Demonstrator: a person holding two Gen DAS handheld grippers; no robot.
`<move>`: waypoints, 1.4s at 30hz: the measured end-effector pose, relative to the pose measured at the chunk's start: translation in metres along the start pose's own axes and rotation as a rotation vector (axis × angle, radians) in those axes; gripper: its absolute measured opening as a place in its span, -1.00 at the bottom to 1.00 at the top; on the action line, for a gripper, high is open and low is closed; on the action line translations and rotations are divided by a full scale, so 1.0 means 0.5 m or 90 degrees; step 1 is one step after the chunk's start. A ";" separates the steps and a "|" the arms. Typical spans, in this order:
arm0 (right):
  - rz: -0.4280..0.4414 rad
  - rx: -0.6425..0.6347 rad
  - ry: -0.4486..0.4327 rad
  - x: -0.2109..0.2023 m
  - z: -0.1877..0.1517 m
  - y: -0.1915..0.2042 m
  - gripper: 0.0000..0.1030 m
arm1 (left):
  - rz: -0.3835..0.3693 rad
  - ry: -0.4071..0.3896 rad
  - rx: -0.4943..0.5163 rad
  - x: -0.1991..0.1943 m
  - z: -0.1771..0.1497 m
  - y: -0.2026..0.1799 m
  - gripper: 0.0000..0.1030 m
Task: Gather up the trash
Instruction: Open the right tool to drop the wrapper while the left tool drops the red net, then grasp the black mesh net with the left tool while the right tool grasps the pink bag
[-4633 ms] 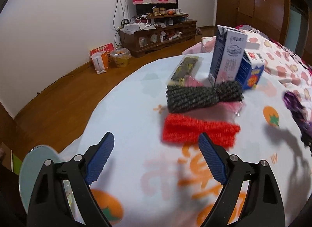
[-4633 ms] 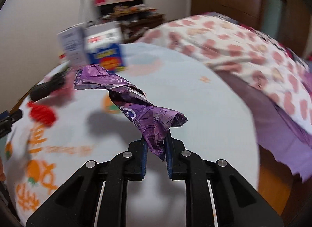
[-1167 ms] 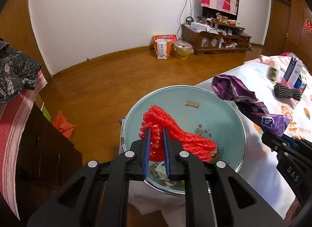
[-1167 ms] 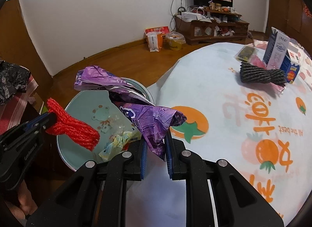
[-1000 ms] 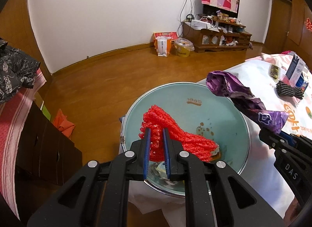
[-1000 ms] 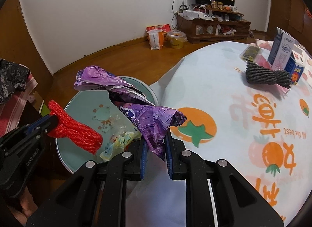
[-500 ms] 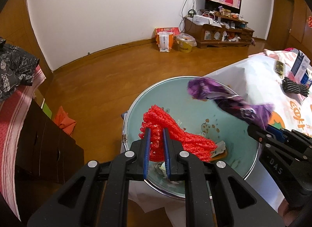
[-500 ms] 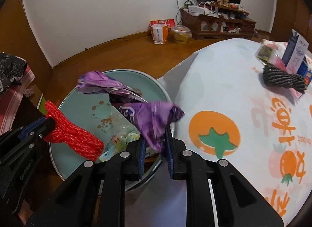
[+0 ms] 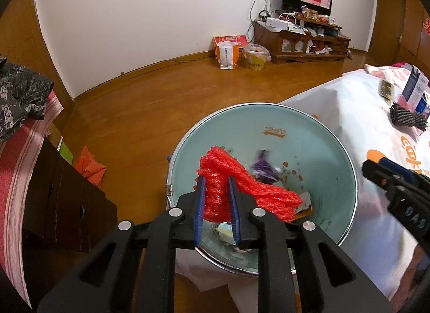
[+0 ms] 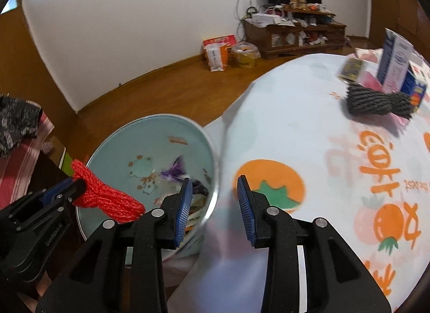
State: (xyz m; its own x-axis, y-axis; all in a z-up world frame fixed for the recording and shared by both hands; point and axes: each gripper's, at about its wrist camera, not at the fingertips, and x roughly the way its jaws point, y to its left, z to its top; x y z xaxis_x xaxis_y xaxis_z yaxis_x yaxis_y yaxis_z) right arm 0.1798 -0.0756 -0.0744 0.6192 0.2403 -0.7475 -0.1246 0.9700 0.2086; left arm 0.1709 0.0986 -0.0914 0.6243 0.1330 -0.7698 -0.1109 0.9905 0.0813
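My left gripper [image 9: 217,202] is shut on a red foam net [image 9: 242,186] and holds it over the pale green trash bin [image 9: 268,116] beside the table. The net also shows in the right wrist view [image 10: 107,197]. My right gripper [image 10: 215,205] is open and empty above the bin's rim [image 10: 212,151] and the table edge. A purple wrapper [image 9: 264,167] lies inside the bin among other scraps; it also shows in the right wrist view [image 10: 174,169]. A dark grey foam net [image 10: 379,102] lies on the table.
The table [image 10: 295,124] has a white cloth with orange fruit prints. Cartons [image 10: 395,63] and a small packet [image 10: 349,67] stand behind the grey net. A dark cabinet [image 9: 53,192] is left of the bin. A low shelf unit [image 9: 303,41] and bags [image 9: 228,50] stand by the far wall.
My right gripper has opened and the purple wrapper has dropped into the bin. My left gripper still holds the red net over the bin.
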 end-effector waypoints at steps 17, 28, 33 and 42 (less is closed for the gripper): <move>-0.049 0.064 -0.028 -0.062 -0.018 -0.093 -0.29 | 0.007 -0.017 0.031 -0.021 0.006 -0.038 0.13; -0.143 0.130 -0.045 -0.121 -0.027 -0.277 -0.29 | -0.084 -0.037 0.138 -0.028 0.028 -0.201 0.26; -0.183 0.149 -0.048 -0.156 -0.037 -0.365 -0.29 | -0.135 -0.034 0.176 -0.015 0.052 -0.291 0.25; -0.217 0.181 -0.055 -0.197 -0.039 -0.488 -0.29 | -0.245 -0.050 0.212 0.015 0.136 -0.483 0.23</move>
State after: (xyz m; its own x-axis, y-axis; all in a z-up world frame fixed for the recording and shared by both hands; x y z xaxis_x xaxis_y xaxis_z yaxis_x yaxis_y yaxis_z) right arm 0.1339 -0.3352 -0.0638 0.6516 -0.1067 -0.7510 0.3085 0.9417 0.1339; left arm 0.2550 -0.1375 -0.0735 0.6297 -0.2538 -0.7342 0.3823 0.9240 0.0085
